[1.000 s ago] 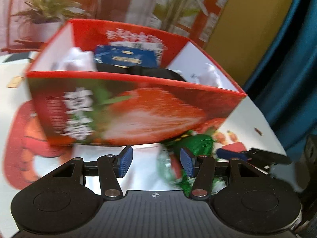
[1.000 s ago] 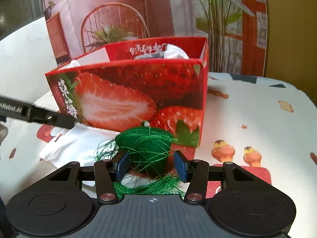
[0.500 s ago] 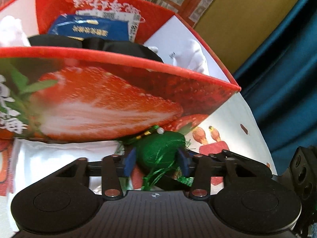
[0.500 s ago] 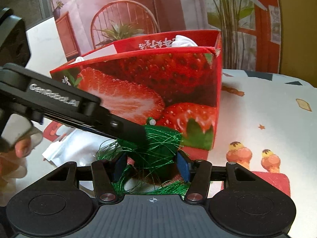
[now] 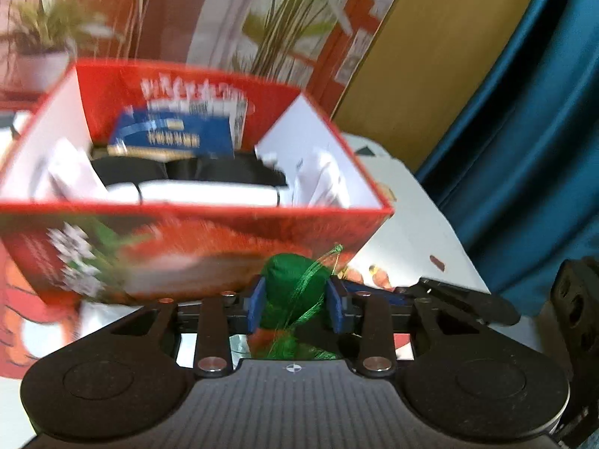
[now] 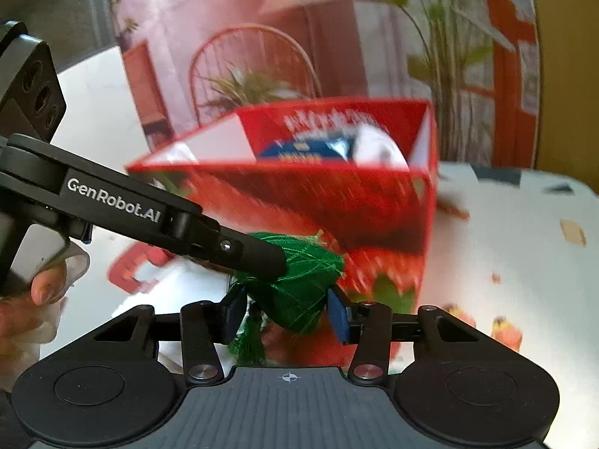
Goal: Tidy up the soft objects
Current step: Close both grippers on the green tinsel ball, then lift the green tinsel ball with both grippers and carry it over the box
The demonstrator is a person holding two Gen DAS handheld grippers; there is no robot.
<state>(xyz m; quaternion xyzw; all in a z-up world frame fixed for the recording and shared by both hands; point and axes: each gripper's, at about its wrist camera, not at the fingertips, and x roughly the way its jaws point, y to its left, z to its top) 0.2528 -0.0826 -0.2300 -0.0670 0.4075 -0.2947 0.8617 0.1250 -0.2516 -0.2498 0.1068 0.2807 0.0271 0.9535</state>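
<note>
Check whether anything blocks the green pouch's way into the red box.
The box's near wall rises between the pouch and the open top, so the pouch must be lifted over its rim. Both tongs, left and right, flank it. Nothing covers the opening.

You see a green thread ball (image 5: 290, 284) between blue pads (image 5: 257, 305) on black grippers. The box (image 5: 209, 247) is red with big strawberry pictures and white inside. In it sit a blue packet (image 5: 172, 138) and black cloth (image 5: 224, 172). Far right hangs a teal curtain (image 5: 524, 149).
</note>
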